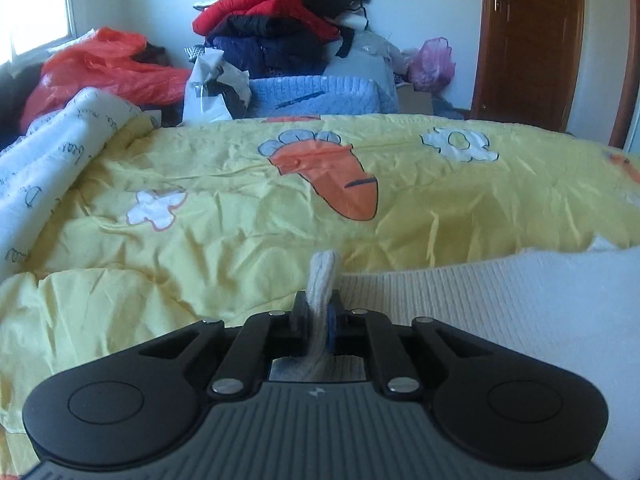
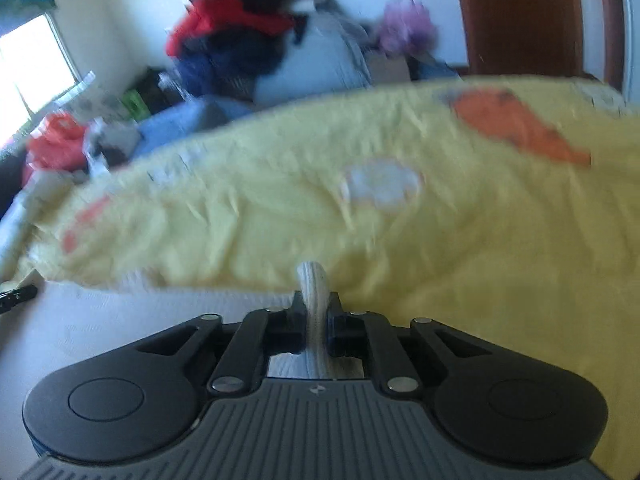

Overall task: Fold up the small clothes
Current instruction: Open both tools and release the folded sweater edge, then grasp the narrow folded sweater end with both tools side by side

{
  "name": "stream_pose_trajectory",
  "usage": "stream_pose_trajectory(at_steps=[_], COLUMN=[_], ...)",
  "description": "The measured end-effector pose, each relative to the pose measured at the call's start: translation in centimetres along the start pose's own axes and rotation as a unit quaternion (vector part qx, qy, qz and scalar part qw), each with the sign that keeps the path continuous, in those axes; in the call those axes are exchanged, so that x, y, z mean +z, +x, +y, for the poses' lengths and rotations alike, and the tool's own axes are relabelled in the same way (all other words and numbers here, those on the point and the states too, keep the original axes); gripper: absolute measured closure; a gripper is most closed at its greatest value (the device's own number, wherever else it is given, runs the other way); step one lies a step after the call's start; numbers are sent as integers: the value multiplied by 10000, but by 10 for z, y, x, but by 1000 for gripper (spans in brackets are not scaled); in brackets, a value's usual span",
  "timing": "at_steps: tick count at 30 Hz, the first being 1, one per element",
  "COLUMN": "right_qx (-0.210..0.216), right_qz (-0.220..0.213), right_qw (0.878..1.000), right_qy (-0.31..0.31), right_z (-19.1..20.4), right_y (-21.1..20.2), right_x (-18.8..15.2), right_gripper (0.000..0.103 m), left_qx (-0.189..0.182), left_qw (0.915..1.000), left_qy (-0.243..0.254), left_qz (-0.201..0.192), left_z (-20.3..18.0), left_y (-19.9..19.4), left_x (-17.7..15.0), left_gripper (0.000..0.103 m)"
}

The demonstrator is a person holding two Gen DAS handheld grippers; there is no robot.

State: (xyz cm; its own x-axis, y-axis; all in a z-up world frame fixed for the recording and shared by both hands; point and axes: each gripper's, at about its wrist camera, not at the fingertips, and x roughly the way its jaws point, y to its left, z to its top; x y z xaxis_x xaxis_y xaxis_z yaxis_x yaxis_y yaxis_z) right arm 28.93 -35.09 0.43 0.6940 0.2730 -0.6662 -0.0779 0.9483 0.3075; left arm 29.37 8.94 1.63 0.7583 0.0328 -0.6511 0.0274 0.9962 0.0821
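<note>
A white ribbed knit garment [image 1: 500,304] lies on the yellow bedspread [image 1: 224,236] at the near right of the left wrist view. My left gripper [image 1: 318,312] is shut on a bunched edge of it, and a fold of knit sticks up between the fingers. In the blurred right wrist view the same white garment [image 2: 120,320] spreads to the near left. My right gripper [image 2: 316,312] is shut on another pinched edge of it, which also pokes up between the fingers.
The yellow bedspread [image 2: 440,240] carries carrot and flower prints. A rolled white printed quilt [image 1: 52,168] lies along its left side. Behind the bed are a tall pile of clothes [image 1: 276,28], an orange plastic bag [image 1: 108,68], a pink bag [image 1: 434,62] and a brown door [image 1: 532,40].
</note>
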Motion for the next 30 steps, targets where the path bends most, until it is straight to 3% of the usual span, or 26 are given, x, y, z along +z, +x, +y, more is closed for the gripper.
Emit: stream_pose_trajectory(at_steps=[2, 3, 4, 5, 6, 7, 9, 13, 16, 19, 21, 22, 24, 26, 30], right_qx=[-108, -179, -192, -129, -33, 58, 238, 627, 790, 930, 984, 998, 1156, 1277, 1255], right_qz=[-161, -218, -348, -582, -747, -831, -904, -929, -762, -604, -472, -418, -401, -413, -614], right_qw=[9998, 9993, 9986, 9975, 9965, 9957, 9941, 9856, 9721, 9564, 9523, 9515, 9490, 9424, 9378], right_qy=[102, 236, 348, 386, 379, 393, 545, 1267, 2075, 2701, 2851, 2881, 2907, 3063, 3179], right_z=[2, 2, 1, -1, -2, -5, -14, -40, -56, -66, -64, -62, -54, -50, -37], right_y=[-12, -22, -35, -53, -71, -90, -130, -191, -215, -221, -213, -208, -199, -186, -162], right_x=[-2, -2, -2, -6, -11, -17, -39, -105, -158, -193, -202, -202, -200, -196, -187], right_gripper=[63, 45, 40, 40, 40, 40, 40, 36, 36, 37, 37, 37, 37, 37, 35], left_qx=[-79, -81, -25, 23, 17, -45, -435, -991, -1453, -1610, -1868, -1941, -2071, -2099, -1981], left_qw=[9990, 9981, 9970, 9954, 9932, 9895, 9796, 9605, 9334, 9117, 8895, 8838, 8751, 8695, 8712], left_qy=[-35, -53, -85, -159, -286, -561, -1212, -2285, -3181, -3734, -4151, -4228, -4347, -4444, -4464], left_qz=[-442, -611, -775, -947, -1131, -1330, -1541, -1244, -804, -582, -406, -491, -480, -496, -498], left_z=[2, 4, 9, 14, 18, 25, 40, 58, 64, 65, 68, 67, 64, 60, 54], left_y=[-26, -39, -55, -74, -92, -113, -146, -185, -188, -183, -171, -171, -167, -164, -155], left_x=[3, 3, 1, -4, -10, -22, -54, -124, -169, -190, -194, -194, -191, -185, -174], left_gripper=[86, 83, 72, 59, 52, 37, 27, 27, 27, 27, 27, 25, 20, 8, 1])
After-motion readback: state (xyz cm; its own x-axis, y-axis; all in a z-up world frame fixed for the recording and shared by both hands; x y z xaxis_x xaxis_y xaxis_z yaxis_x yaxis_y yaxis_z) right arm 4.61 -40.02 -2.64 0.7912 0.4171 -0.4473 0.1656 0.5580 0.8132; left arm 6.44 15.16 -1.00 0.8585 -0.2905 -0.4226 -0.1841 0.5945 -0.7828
